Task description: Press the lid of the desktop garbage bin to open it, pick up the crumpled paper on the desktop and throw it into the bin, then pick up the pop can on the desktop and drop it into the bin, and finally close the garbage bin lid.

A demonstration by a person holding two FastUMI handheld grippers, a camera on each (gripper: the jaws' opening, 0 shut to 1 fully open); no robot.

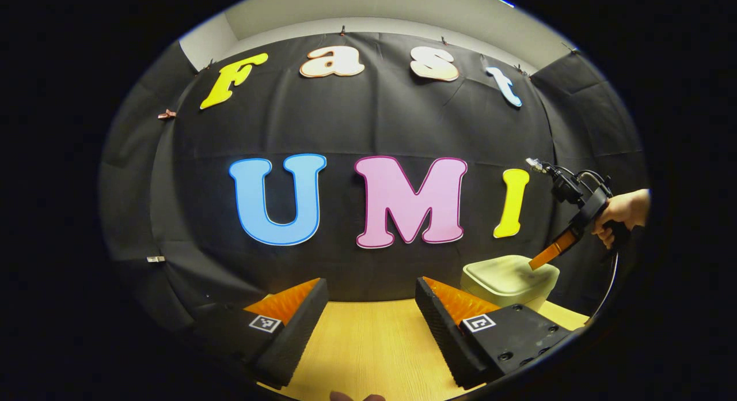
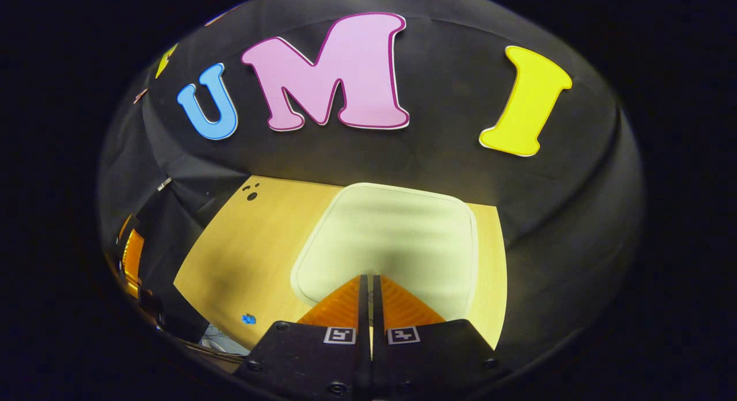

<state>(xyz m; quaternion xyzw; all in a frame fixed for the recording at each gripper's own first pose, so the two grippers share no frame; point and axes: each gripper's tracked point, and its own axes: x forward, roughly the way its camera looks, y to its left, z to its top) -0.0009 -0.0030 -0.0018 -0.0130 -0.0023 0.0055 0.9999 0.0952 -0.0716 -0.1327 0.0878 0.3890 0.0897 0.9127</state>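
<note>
Pale lid (image 2: 397, 239) under (seemingly touching) right tongs (image 2: 368, 286)

The left gripper view is taken from low over the wooden table (image 1: 368, 343), facing level toward the booth wall; the bin (image 1: 509, 280) is seen at middle distance, lower right of the frame, with the right gripper (image 1: 538, 261) above it. The right gripper view is taken from close above the bin lid (image 2: 397, 239), tilted downward, the lid lying at frame centre. The bin, table and wall are shared by both views.
</note>
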